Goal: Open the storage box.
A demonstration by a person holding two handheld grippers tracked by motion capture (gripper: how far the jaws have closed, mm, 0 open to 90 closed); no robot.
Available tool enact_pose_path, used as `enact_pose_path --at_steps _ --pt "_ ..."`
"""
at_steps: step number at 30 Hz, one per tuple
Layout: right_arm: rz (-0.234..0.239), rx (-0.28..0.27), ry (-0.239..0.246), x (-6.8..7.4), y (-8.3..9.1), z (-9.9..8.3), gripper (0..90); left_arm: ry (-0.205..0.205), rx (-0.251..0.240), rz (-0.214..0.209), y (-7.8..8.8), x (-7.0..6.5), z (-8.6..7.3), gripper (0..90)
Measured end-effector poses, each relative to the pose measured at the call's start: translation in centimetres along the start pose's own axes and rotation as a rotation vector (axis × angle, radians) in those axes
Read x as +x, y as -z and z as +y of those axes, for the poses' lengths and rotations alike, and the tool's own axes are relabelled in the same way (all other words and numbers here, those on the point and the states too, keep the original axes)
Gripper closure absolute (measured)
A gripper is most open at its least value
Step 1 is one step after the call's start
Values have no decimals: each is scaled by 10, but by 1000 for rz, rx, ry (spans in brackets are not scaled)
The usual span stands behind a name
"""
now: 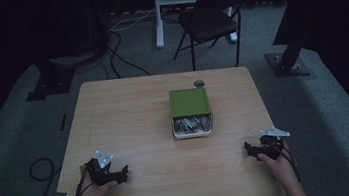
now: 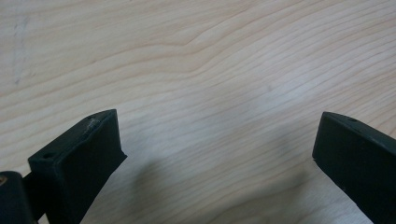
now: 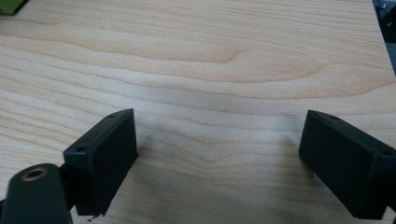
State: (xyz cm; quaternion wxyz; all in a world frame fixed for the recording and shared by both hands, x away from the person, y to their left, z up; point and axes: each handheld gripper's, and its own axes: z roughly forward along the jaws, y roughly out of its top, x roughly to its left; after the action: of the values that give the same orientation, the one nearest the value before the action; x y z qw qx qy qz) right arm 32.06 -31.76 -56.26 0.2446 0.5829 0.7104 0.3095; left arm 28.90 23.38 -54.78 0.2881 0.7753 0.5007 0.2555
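Note:
A box with a green lid (image 1: 189, 101) lies at the middle of the wooden table (image 1: 129, 118). The lid is slid back, and the near end (image 1: 192, 125) shows greyish contents in a white tray. My left gripper (image 1: 123, 174) rests near the front left of the table, held in a hand. In its own view my left gripper (image 2: 217, 135) is open over bare wood. My right gripper (image 1: 249, 150) sits near the front right edge. Its own view shows my right gripper (image 3: 218, 135) open, with nothing between the jaws. A green corner (image 3: 10, 4) of the lid peeks in at top left.
A small dark round thing (image 1: 199, 83) lies just behind the box. Beyond the table stand a black folding chair (image 1: 208, 18) and a white table leg (image 1: 157, 14). Cables (image 1: 122, 54) run over the grey carpet, and dark stand bases (image 1: 286, 64) flank the table.

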Motion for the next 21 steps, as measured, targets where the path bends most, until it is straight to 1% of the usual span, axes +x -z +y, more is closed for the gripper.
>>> enact_pose_path --at_steps 1,4,12,15,21 --pt "0 0 0 0 0 0 110 -5 -3 -6 -1 -2 1 20" --pt "0 0 0 0 0 0 110 -37 -7 -15 -2 -9 6 20" --pt "0 0 0 0 0 0 110 -90 -29 -42 -8 -27 19 20" --pt "0 0 0 0 0 0 111 -123 -26 -49 -11 -34 24 20" --pt "0 0 0 0 0 0 111 -164 -32 -64 -15 -47 31 20"
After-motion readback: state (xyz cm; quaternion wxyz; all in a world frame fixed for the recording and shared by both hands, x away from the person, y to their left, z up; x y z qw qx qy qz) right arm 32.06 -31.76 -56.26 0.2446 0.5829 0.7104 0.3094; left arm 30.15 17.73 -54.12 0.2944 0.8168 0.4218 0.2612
